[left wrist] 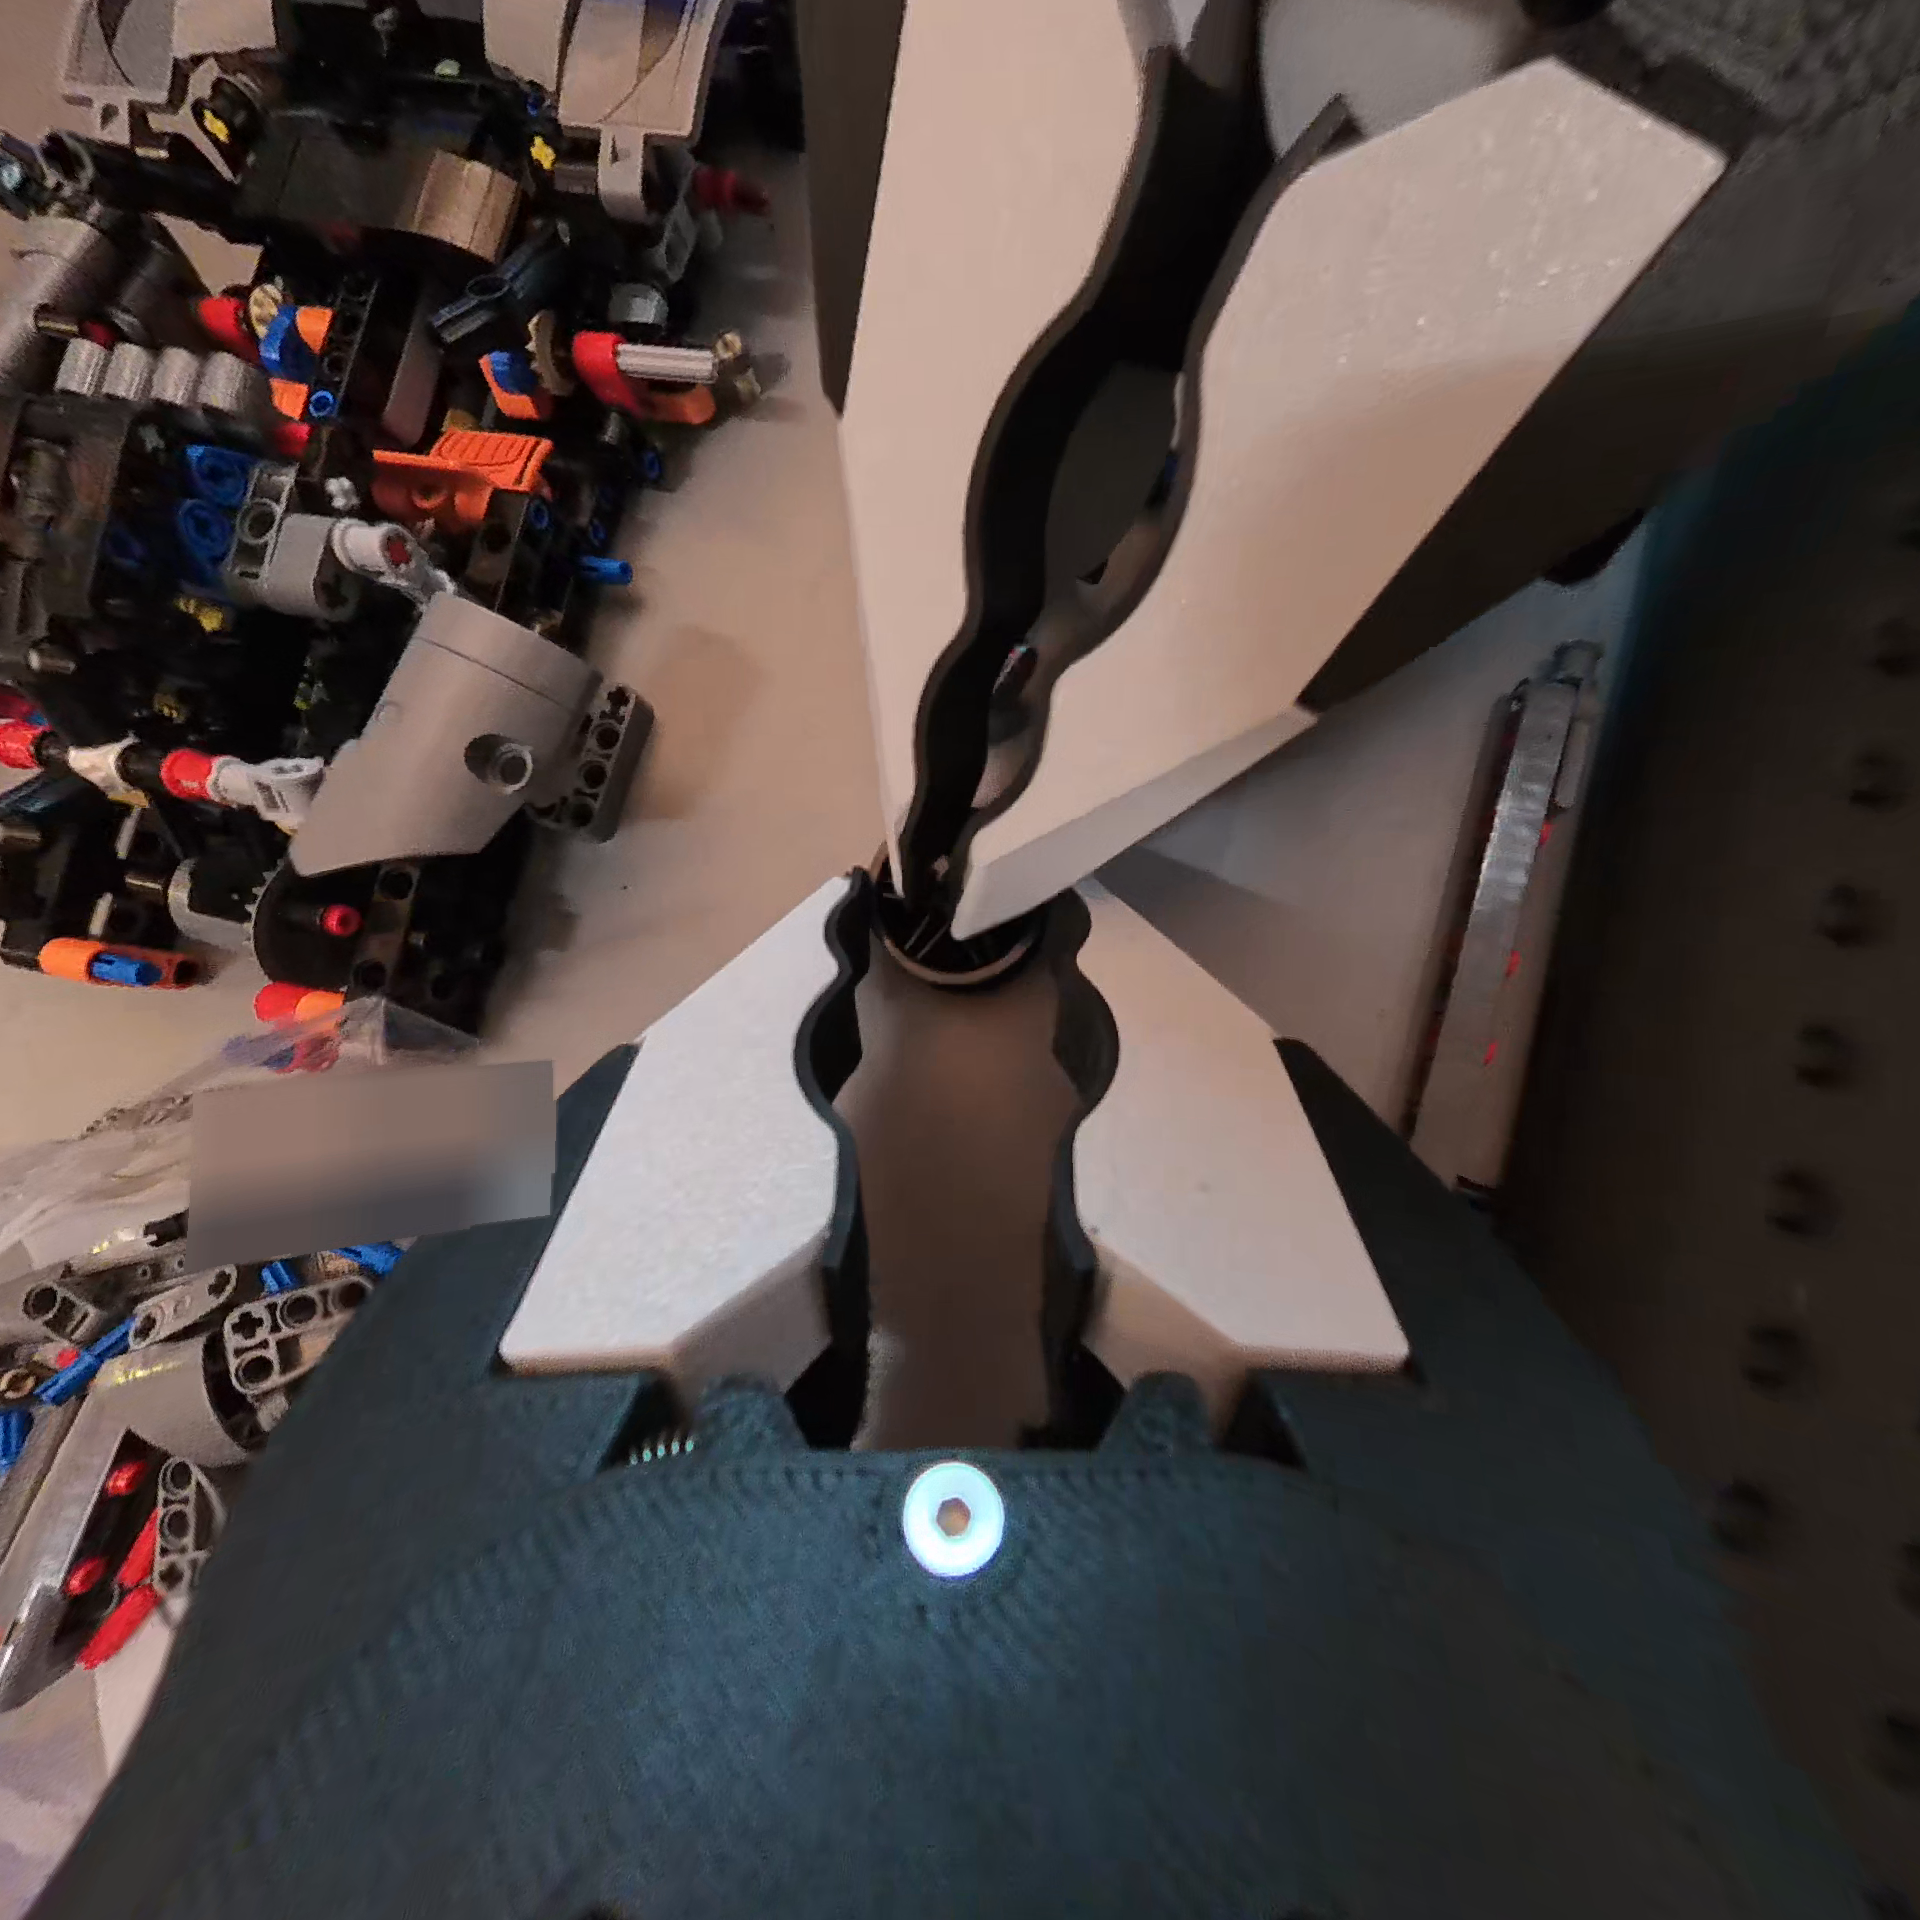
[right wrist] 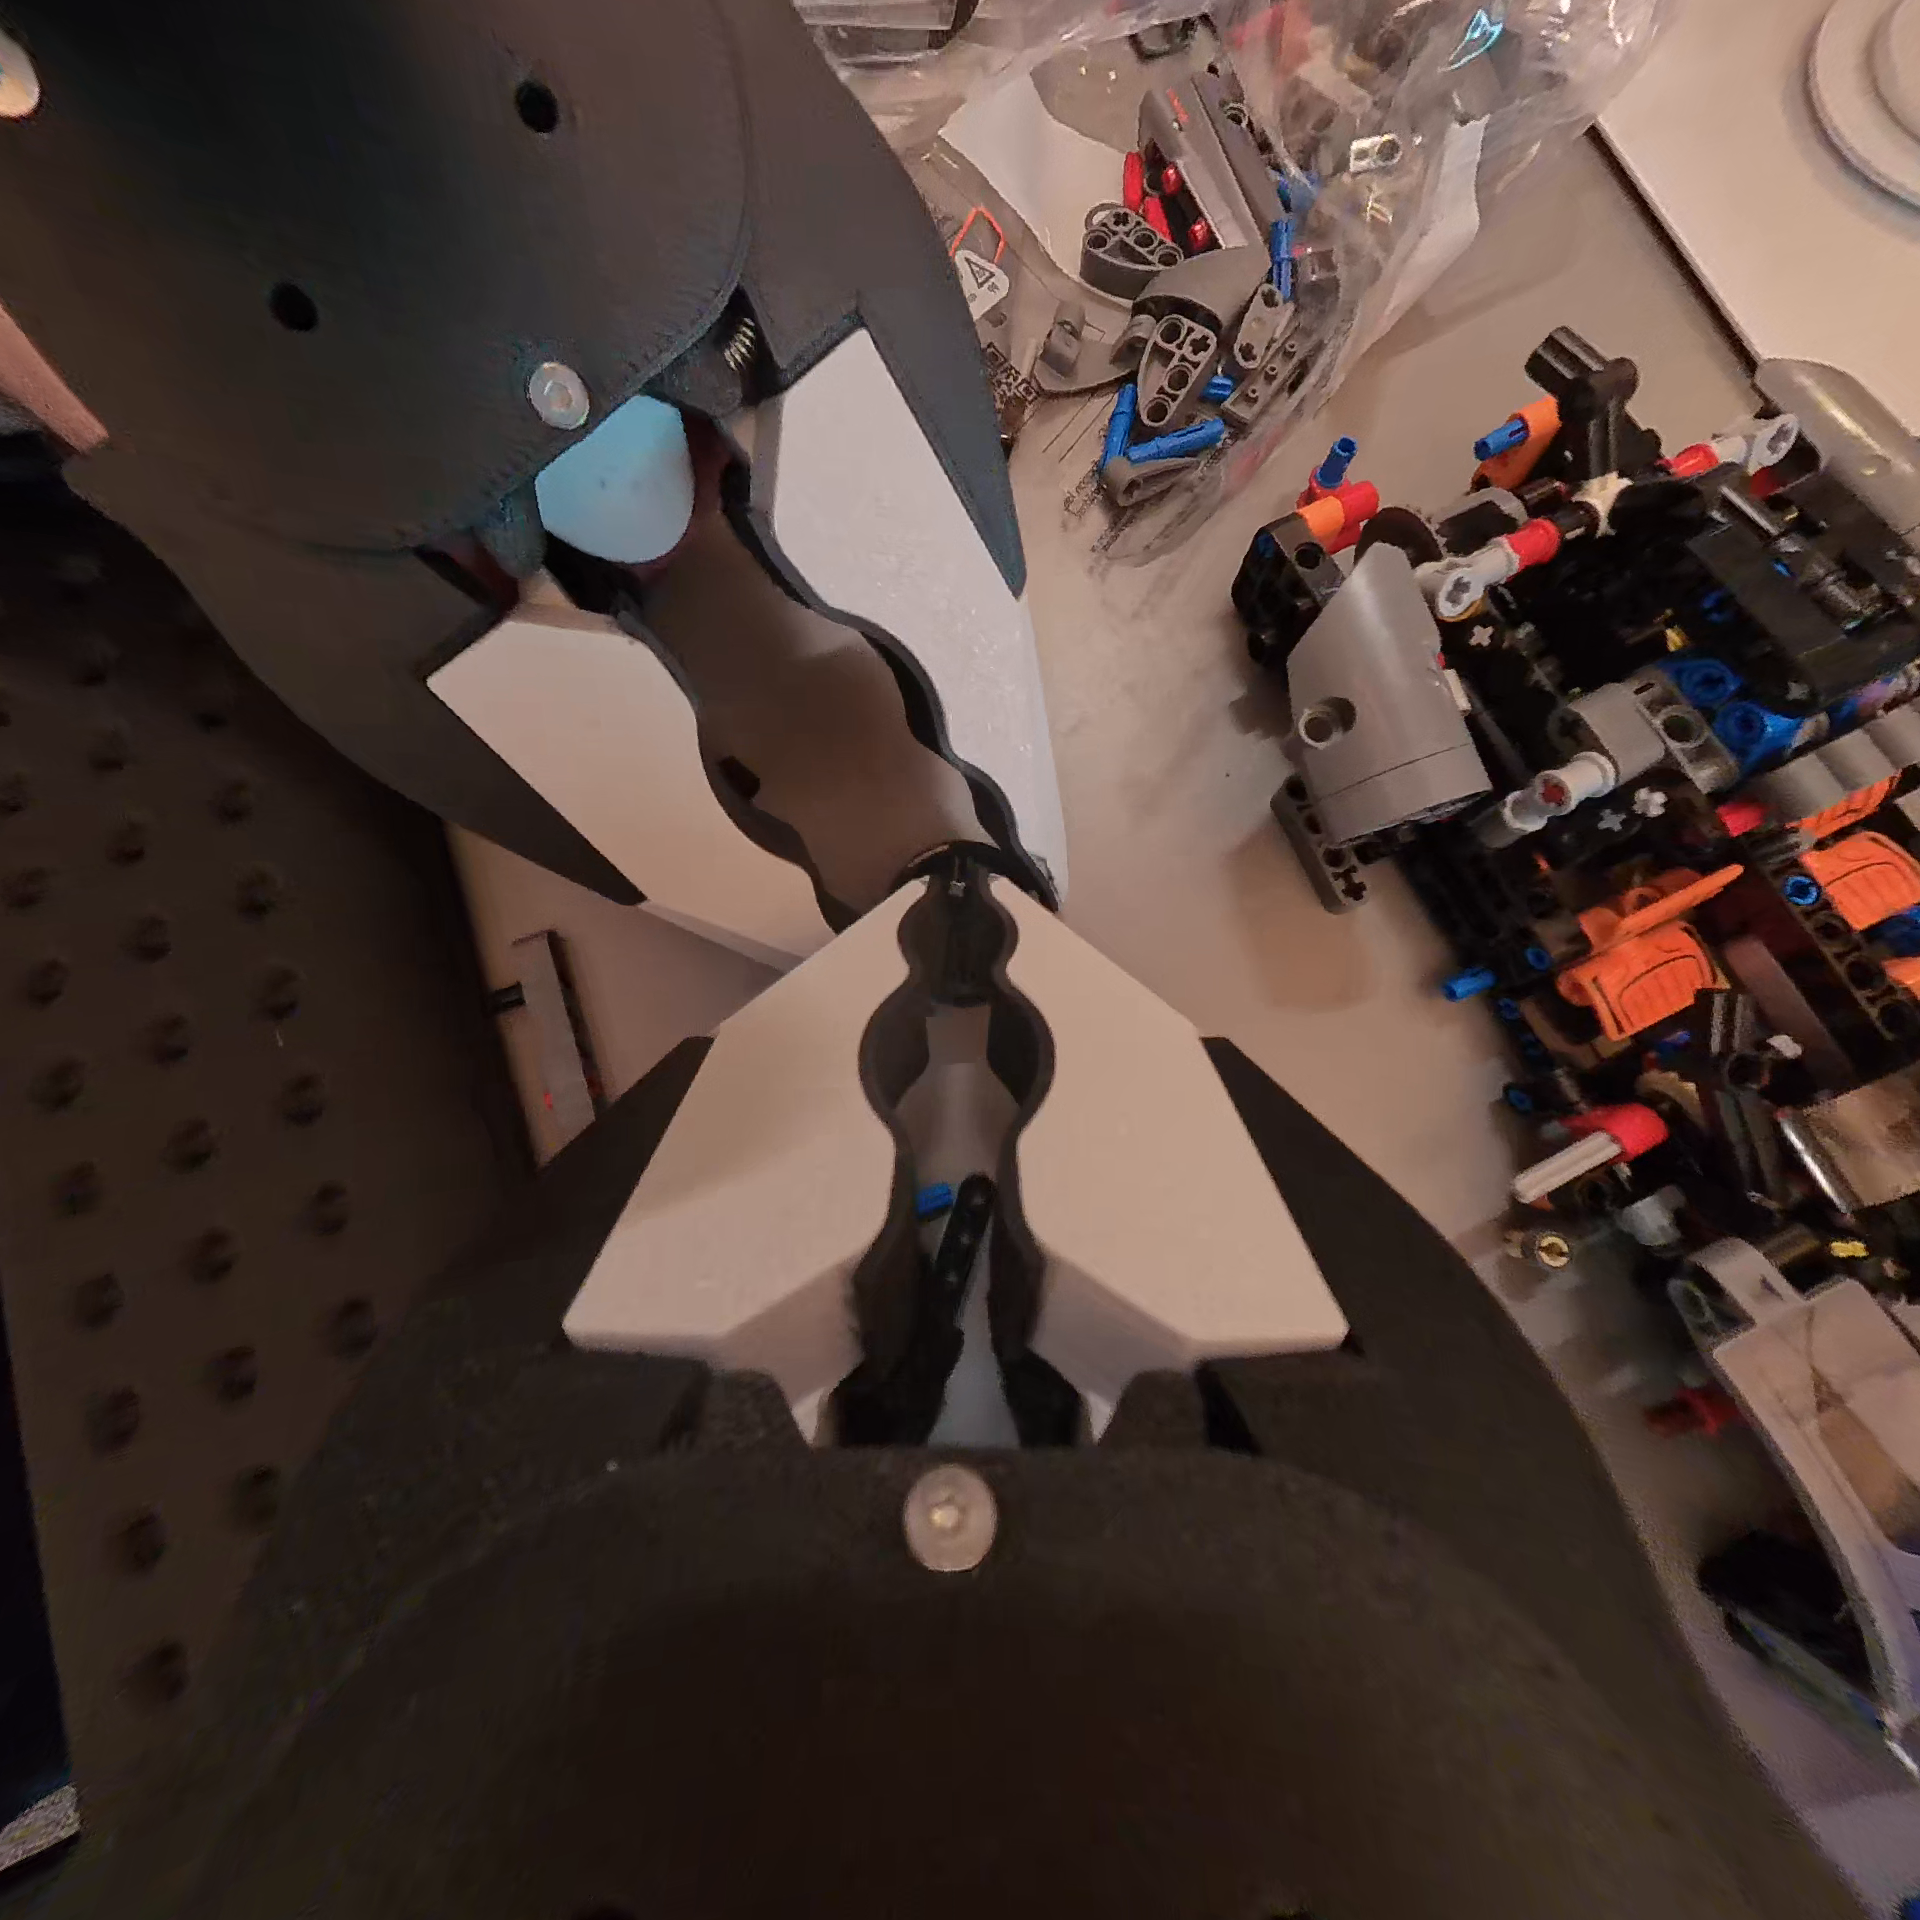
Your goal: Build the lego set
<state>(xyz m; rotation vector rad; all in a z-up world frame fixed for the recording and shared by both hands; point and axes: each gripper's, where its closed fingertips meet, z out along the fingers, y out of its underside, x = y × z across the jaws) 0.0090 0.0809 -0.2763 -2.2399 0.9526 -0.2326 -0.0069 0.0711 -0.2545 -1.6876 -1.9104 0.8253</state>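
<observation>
My left gripper [left wrist: 956, 930] and right gripper [right wrist: 956, 909] meet tip to tip above the table. In the left wrist view my left fingers are closed around a small round black piece [left wrist: 956, 956], and the right gripper [left wrist: 940, 873] comes down from the top with its tips poking into that piece. In the right wrist view my right pads are shut on a small black part [right wrist: 958, 961], and the left gripper [right wrist: 987, 862] reaches in from the upper left. The half-built black, grey, orange and blue lego model [left wrist: 312, 540] [right wrist: 1662, 831] lies on the table beside them.
A clear bag of loose grey, blue and red parts [left wrist: 156, 1371] [right wrist: 1195, 260] lies near the model. A dark perforated board [left wrist: 1818, 1039] [right wrist: 156, 935] borders the table. A silver metal strip [left wrist: 1517, 883] lies along its edge. A black beam with a blue pin [right wrist: 961, 1236] shows below my right fingers. My two grippers' fingertips are within a few centimetres of each other.
</observation>
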